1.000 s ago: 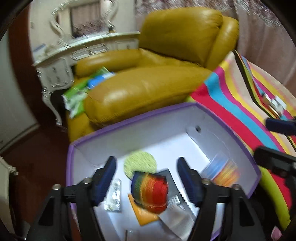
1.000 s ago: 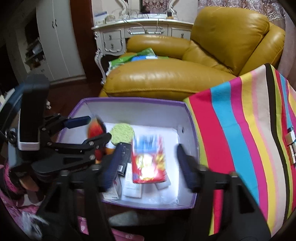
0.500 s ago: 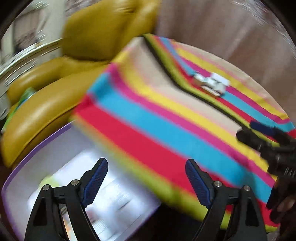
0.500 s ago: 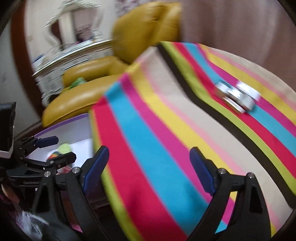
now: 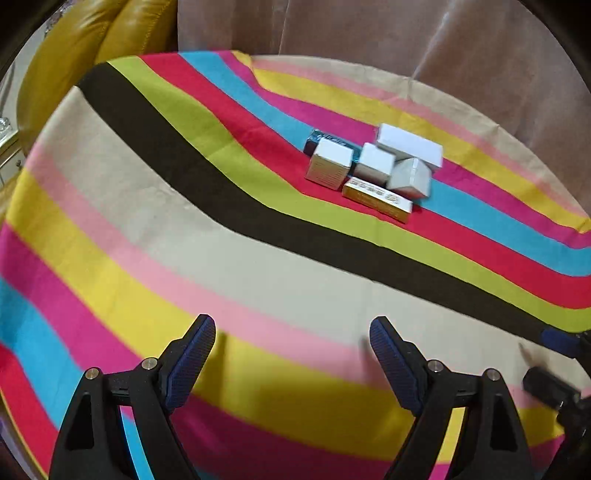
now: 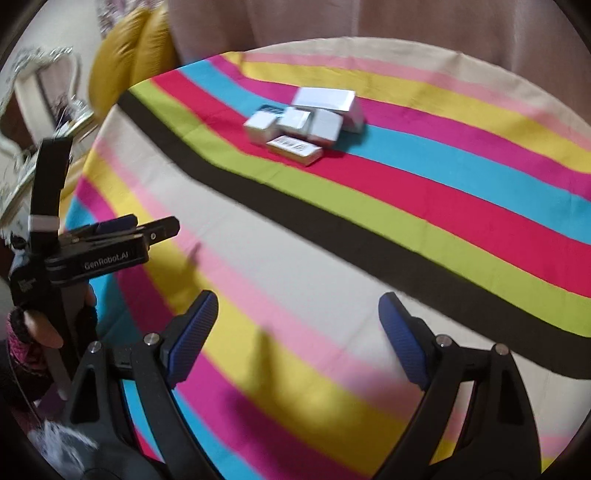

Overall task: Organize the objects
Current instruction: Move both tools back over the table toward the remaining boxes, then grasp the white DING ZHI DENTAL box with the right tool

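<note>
A cluster of several small boxes lies on the striped cloth at the far side: white cubes (image 5: 328, 163), a flat white box (image 5: 410, 144), a gold-and-white box (image 5: 376, 199) and a blue packet (image 5: 319, 138). The same cluster (image 6: 303, 123) shows in the right wrist view. My left gripper (image 5: 291, 354) is open and empty, hovering over the near stripes, well short of the boxes. My right gripper (image 6: 297, 332) is open and empty too. The left gripper also shows in the right wrist view (image 6: 140, 230), to the left.
The striped cloth (image 5: 221, 240) covers the whole surface. A yellow leather armchair (image 5: 92, 40) stands at the back left, a pink curtain (image 5: 406, 33) behind. A white ornate dresser (image 6: 37, 92) is at the far left.
Both grippers swung right, away from the purple-rimmed box with its items and the armchair, onto the striped cloth. The cluster of small boxes has come into view. Both stay open.
</note>
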Demonstrator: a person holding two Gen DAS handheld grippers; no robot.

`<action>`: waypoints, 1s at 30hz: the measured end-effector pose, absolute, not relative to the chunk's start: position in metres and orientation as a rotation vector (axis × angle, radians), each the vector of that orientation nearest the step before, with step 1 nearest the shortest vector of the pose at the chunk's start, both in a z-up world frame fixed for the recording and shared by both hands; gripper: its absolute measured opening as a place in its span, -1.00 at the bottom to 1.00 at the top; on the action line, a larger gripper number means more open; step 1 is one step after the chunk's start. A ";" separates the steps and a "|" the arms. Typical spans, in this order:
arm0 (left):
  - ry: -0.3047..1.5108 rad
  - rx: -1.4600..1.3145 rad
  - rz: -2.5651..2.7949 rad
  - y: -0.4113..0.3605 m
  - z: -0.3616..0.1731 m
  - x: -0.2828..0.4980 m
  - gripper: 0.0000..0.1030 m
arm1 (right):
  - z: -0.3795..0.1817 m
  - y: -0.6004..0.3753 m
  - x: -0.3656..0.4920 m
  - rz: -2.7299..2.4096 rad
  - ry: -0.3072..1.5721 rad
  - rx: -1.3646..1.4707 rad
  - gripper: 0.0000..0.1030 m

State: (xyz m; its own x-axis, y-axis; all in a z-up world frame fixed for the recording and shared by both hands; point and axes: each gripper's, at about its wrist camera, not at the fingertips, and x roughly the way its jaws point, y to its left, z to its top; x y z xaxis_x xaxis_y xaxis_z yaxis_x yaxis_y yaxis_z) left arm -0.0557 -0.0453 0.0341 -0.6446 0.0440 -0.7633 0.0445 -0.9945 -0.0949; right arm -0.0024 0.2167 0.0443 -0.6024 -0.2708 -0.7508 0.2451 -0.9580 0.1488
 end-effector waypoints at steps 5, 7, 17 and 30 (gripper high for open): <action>0.269 1.327 -2.824 -0.068 0.022 -0.065 0.79 | 0.038 0.215 -0.051 -2.577 -0.077 1.220 0.75; 0.274 1.332 -2.843 -0.068 0.023 -0.065 0.91 | 0.033 0.208 -0.074 -2.564 -0.050 1.216 0.75; 0.314 1.340 -2.863 -0.070 0.028 -0.071 1.00 | -0.001 0.151 -0.177 -2.465 0.224 1.250 0.82; 0.329 1.336 -2.861 -0.067 0.028 -0.070 1.00 | 0.004 0.125 -0.157 -2.328 0.388 1.161 -0.33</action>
